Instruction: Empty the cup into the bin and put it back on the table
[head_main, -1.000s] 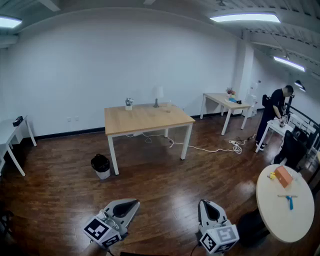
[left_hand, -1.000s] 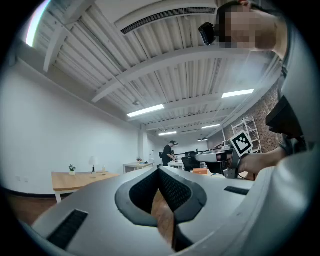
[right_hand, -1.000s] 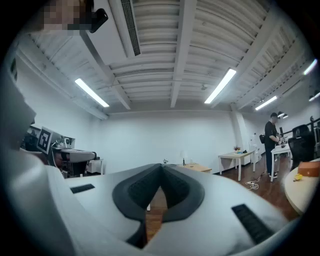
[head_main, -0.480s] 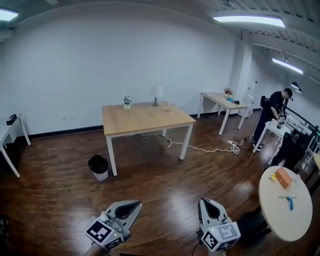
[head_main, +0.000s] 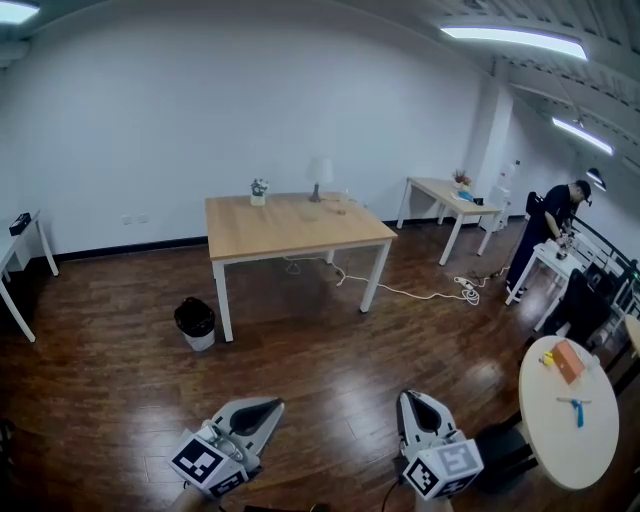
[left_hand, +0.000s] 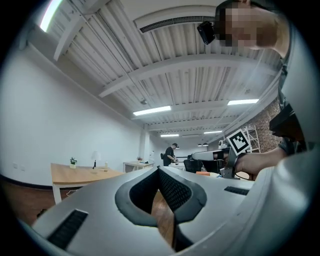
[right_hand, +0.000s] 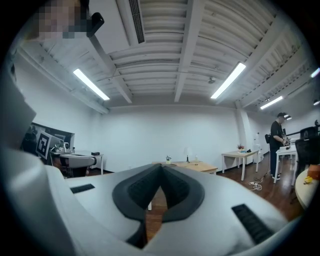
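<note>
The wooden table (head_main: 290, 228) stands mid-room, well ahead of both grippers. On its far edge are a small potted plant (head_main: 259, 189), a white lamp (head_main: 320, 174) and a small pale cup-like thing (head_main: 345, 201), too small to make out. The black-lined bin (head_main: 196, 323) sits on the floor by the table's left front leg. My left gripper (head_main: 268, 405) is low at the left and my right gripper (head_main: 411, 399) low at the right, both over bare floor. The left gripper's (left_hand: 159, 170) tips meet with nothing between them. The right gripper (right_hand: 161, 166) is likewise shut and empty.
A round white table (head_main: 560, 440) with an orange box and a blue tool is close on the right. A person (head_main: 548, 228) works at a far right bench beside another wooden table (head_main: 447, 193). A white cable (head_main: 420, 294) trails on the floor. A white desk (head_main: 18, 250) is at the left.
The whole view has drawn a little nearer to the wooden table and bin. Both grippers keep their places at the bottom of the head view and stay shut.
</note>
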